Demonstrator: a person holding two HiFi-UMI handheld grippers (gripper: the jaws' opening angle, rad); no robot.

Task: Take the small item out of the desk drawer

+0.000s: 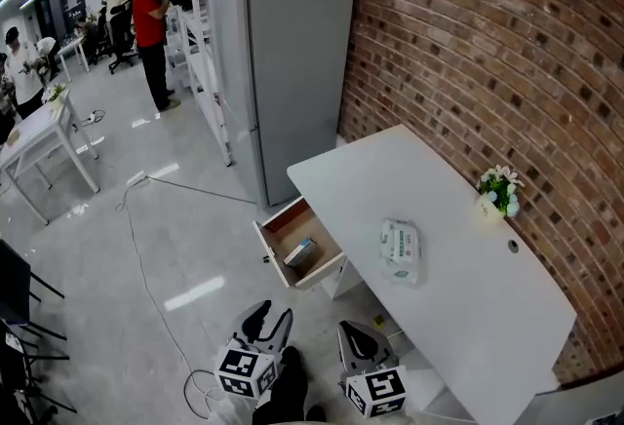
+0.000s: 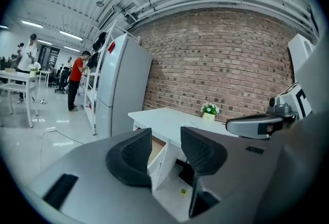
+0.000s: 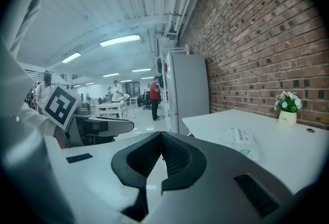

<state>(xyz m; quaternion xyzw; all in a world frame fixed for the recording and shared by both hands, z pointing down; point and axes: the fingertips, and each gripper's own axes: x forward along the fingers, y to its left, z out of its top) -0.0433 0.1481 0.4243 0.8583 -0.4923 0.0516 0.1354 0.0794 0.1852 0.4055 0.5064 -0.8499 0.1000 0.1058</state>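
Trouble is most likely on the reach down. The left gripper (image 1: 265,321) is held released, jaws apart with nothing between them. The right gripper (image 1: 363,343) is clenched on nothing. Both are kept well short of the open desk drawer (image 1: 276,236).

The small item (image 1: 300,252) is seen lying on the drawer's floor, inside its walls. It is possibly a flat box, though it is too small for that to be settled. If it is flat, it could be pushed along the floor rather than gripped. A jaw brought in too shallow could be caught on the drawer's wall, and the drawer knocked back in. Nothing can be taken by the right gripper until it is opened.

Only in the head view is the item shown at all. In the left gripper view the drawer is framed between the jaws, but its contents are hidden by its wall. In the right gripper view the drawer is not shown. Instead a wipes packet (image 3: 241,141) is seen on the desk top above the drawer.
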